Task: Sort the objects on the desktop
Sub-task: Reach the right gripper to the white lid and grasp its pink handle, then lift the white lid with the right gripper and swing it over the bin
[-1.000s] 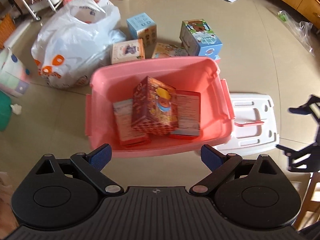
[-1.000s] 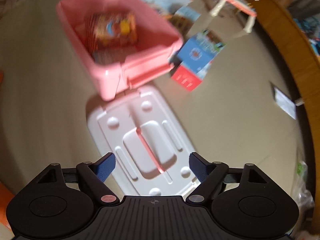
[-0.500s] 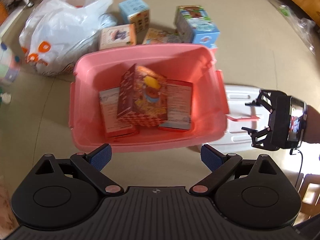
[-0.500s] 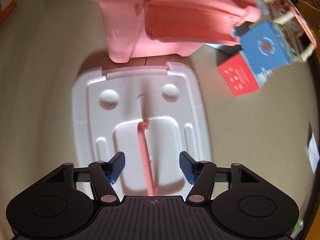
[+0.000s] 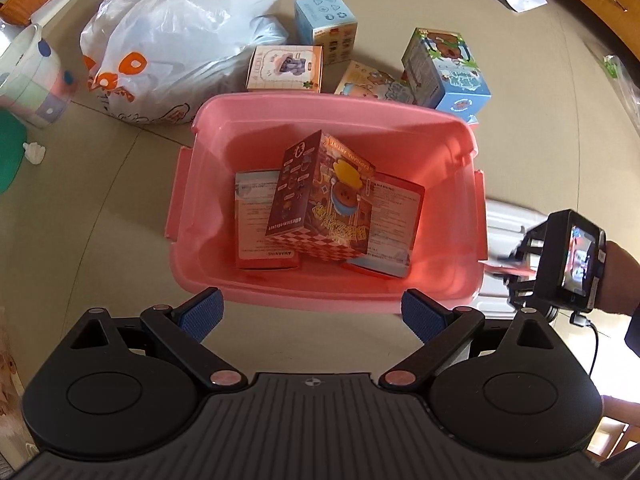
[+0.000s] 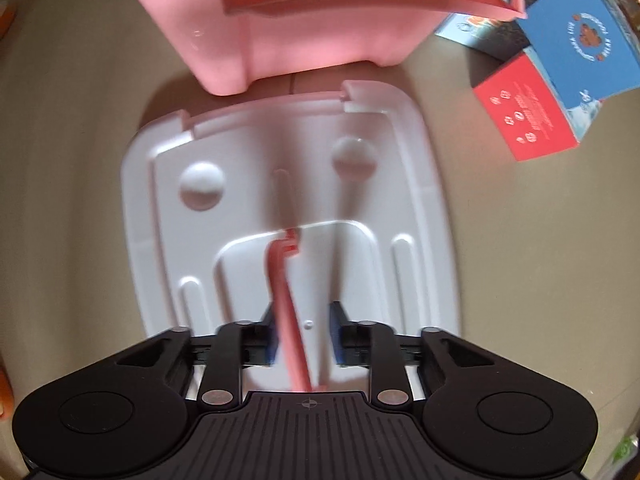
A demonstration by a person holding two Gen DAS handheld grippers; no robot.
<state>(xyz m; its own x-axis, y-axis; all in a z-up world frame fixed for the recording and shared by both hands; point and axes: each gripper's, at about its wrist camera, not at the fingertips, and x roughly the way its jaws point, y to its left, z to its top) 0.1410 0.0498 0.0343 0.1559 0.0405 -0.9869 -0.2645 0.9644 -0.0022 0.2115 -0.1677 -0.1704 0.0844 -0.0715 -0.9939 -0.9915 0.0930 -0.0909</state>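
A pink storage bin [image 5: 256, 112] sits on the floor with a red checkered box [image 5: 320, 200] leaning on two flat red boxes inside. My left gripper [image 5: 312, 312] is open and empty, hovering before the bin's near rim. The white lid [image 6: 416, 216] lies on the floor right of the bin, with a pink handle [image 6: 290, 312] standing up from it. My right gripper [image 6: 302, 338] has its jaws partly closed around that handle; the left pad is at the handle, the right pad still apart. The right gripper also shows in the left wrist view [image 5: 516, 260].
Several boxes lie beyond the bin: a blue cube box [image 5: 326, 26], a flat cream box [image 5: 284, 68], a blue bear box [image 5: 448, 68], also seen beside a red box [image 6: 528, 112]. A white plastic bag [image 5: 168, 36] sits at far left.
My right gripper dropped down onto the white lid and narrowed its jaws around the pink handle. My left gripper shifted slightly over the bin and stayed open.
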